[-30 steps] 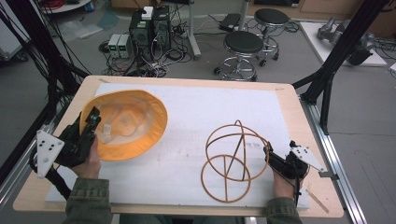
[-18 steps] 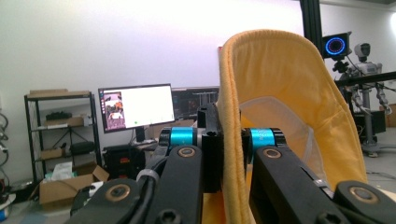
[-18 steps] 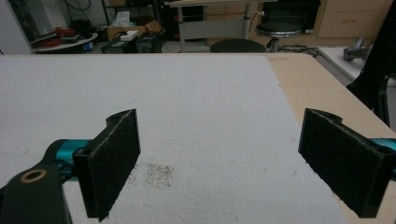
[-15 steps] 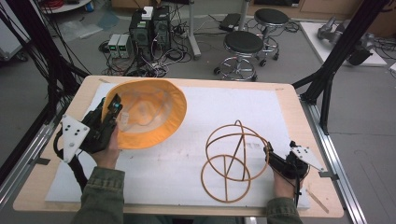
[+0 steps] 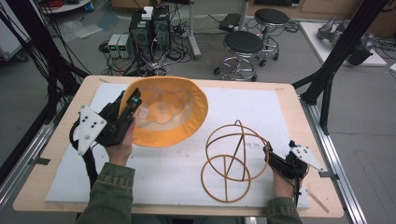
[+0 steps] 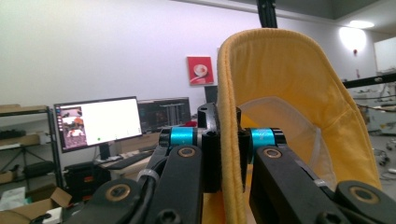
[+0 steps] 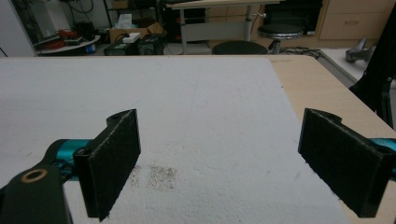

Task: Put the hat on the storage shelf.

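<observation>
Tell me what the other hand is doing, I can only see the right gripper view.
Observer: The left hand-held gripper is shut on the brim of a yellow hat.
Operator: Anything close to my right one?
Observer: A brown wire hoop frame stands on the white mat, beside the right hand-held gripper.
Operator: Is it touching?
Observer: In the high view its tips reach the outer hoop, but I cannot tell if they touch.

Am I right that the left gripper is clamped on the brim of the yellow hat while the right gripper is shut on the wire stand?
Not quite: the right gripper is open, its jaws standing wide apart over the white mat with nothing between them, as the right gripper view shows. The rest holds: the left gripper is clamped on the brim of the yellow hat, and the wire stand stands beside the right gripper.
</observation>
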Demonstrator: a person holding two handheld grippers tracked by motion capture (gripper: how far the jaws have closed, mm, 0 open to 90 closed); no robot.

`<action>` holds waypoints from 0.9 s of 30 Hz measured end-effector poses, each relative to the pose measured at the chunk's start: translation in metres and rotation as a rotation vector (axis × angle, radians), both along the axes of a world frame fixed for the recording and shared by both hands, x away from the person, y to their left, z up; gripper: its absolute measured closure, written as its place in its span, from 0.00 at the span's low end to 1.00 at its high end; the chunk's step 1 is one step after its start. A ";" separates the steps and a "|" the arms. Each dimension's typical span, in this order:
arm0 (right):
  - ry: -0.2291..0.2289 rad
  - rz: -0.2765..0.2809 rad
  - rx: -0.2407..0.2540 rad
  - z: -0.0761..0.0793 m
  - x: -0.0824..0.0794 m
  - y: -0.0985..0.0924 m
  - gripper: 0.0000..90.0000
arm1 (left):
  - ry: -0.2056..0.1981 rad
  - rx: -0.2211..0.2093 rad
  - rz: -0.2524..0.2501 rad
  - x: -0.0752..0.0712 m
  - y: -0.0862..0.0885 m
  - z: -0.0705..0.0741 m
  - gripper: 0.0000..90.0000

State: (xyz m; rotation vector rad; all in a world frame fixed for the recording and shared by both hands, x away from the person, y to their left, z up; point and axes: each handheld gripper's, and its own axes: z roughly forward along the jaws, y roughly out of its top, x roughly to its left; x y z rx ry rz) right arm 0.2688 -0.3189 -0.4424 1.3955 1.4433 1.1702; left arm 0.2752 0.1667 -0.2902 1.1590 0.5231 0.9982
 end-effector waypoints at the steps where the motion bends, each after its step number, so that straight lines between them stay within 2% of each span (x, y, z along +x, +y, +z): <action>1: 0.000 0.000 0.000 0.000 0.000 0.000 0.13 | -0.002 0.007 -0.007 0.002 -0.005 0.003 0.97; 7: -0.002 0.000 0.006 0.000 0.000 0.000 0.13 | -0.022 0.078 -0.015 0.010 -0.032 0.017 0.97; 14: -0.008 0.002 0.018 0.001 -0.001 0.001 0.13 | -0.025 0.087 -0.026 0.018 -0.061 0.028 0.97; 20: -0.013 0.000 0.022 0.001 -0.002 0.000 0.13 | -0.040 0.126 -0.025 0.022 -0.082 0.030 0.97; 25: -0.017 0.002 0.022 0.001 -0.001 0.000 0.13 | -0.048 0.109 -0.033 0.022 -0.096 0.036 0.97; 27: -0.019 0.004 0.017 0.001 -0.001 0.000 0.13 | -0.059 0.121 -0.043 0.021 -0.103 0.040 0.97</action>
